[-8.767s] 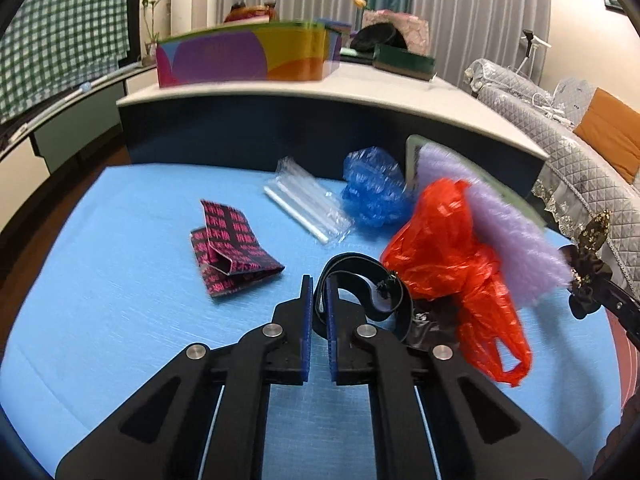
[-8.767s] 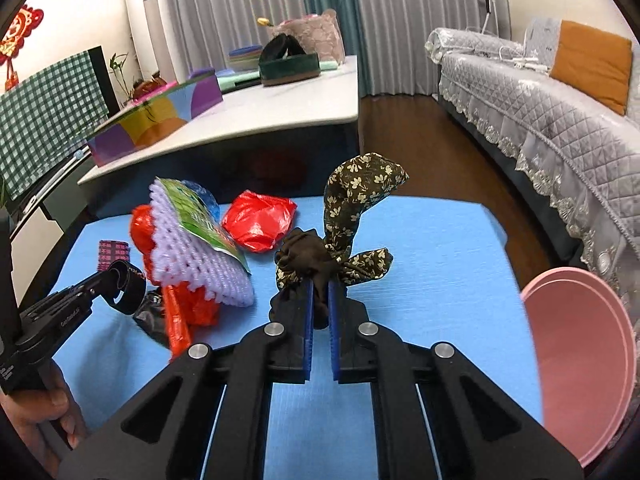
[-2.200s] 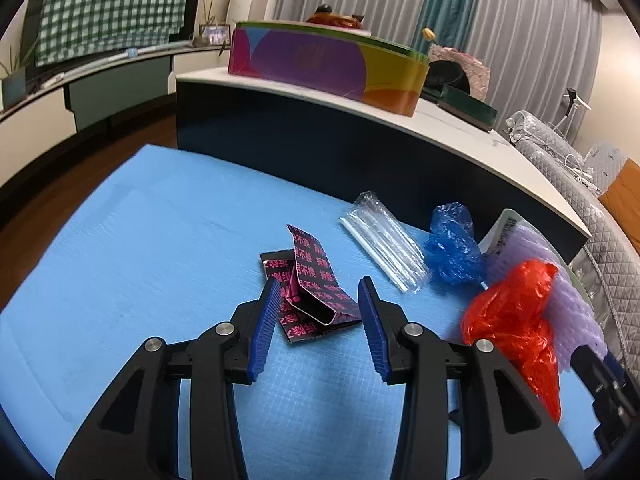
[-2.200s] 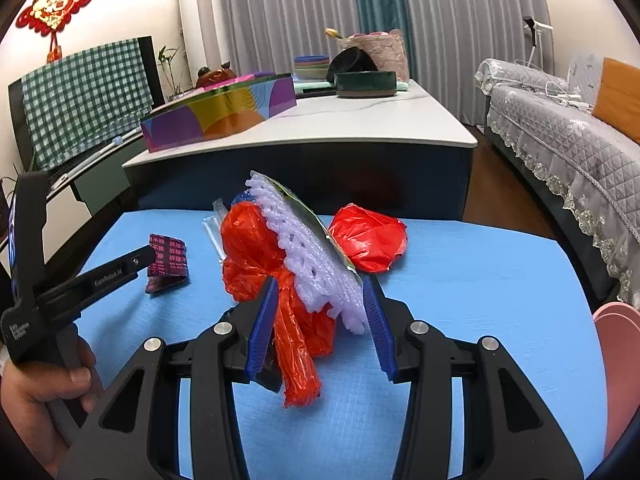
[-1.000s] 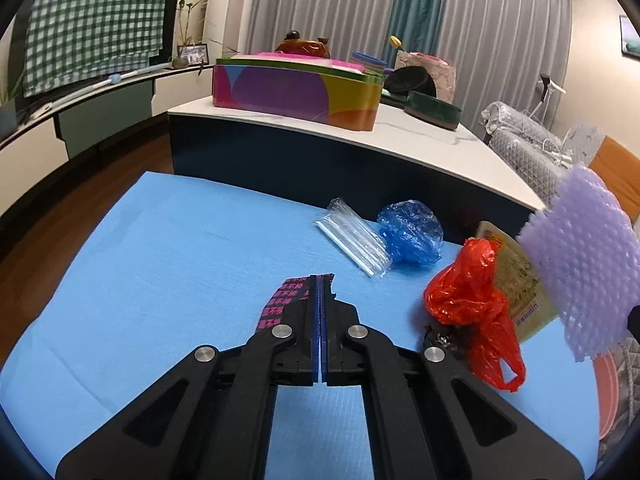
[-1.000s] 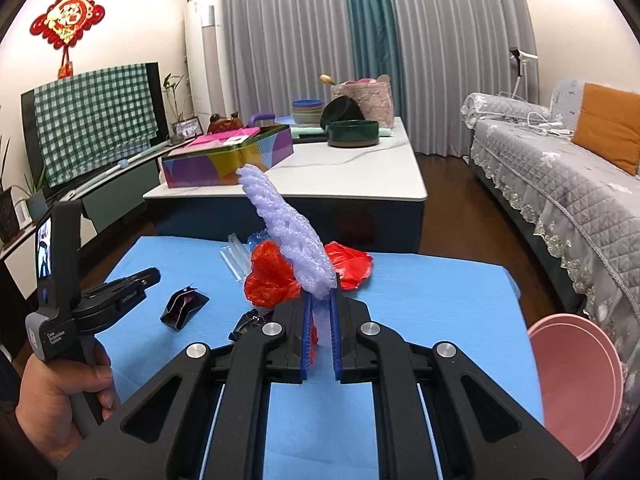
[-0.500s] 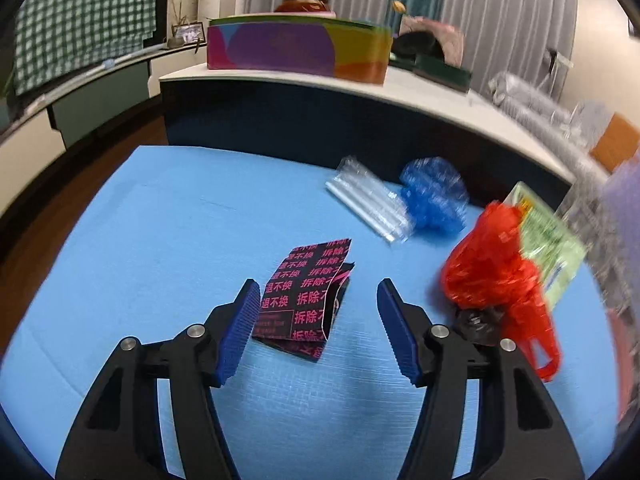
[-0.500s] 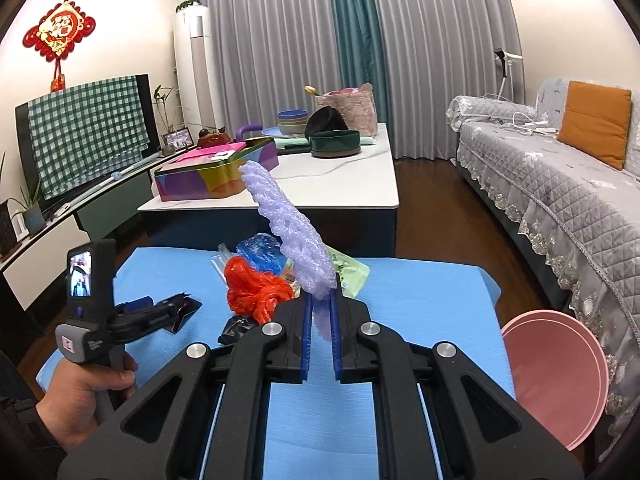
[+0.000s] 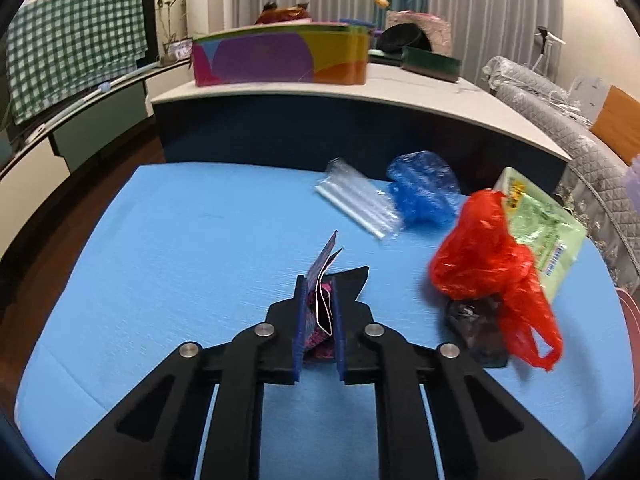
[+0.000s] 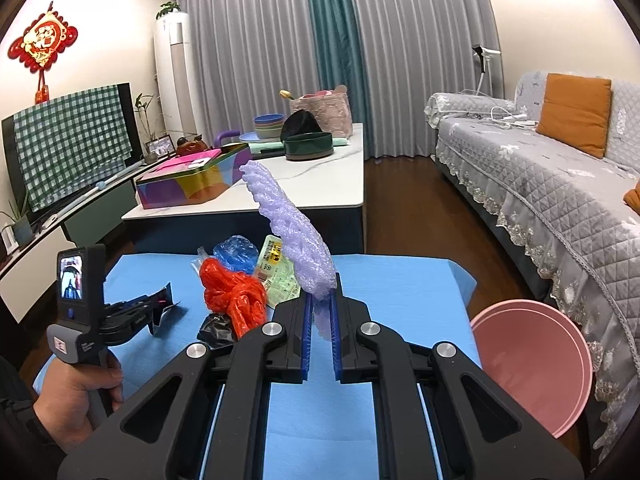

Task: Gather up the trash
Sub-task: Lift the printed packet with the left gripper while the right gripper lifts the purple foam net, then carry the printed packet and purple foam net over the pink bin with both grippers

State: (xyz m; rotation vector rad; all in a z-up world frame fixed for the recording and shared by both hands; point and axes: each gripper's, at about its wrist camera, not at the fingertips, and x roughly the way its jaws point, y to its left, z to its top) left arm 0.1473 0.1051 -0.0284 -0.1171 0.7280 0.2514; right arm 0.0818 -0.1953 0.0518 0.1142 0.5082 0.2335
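The left gripper [image 9: 318, 312] sits low over the blue-covered table [image 9: 192, 240], its jaws now closed on the folded black-and-pink printed wrapper [image 9: 320, 280]; half a second ago they stood wide apart above it. The right gripper [image 10: 320, 320] is held higher, level, jaws clamped on the lilac foam netting sheet [image 10: 290, 224], unchanged. Right of the wrapper lie the red plastic bag [image 9: 488, 264], the crumpled blue plastic bag [image 9: 424, 186] and the green printed packet [image 9: 548, 228].
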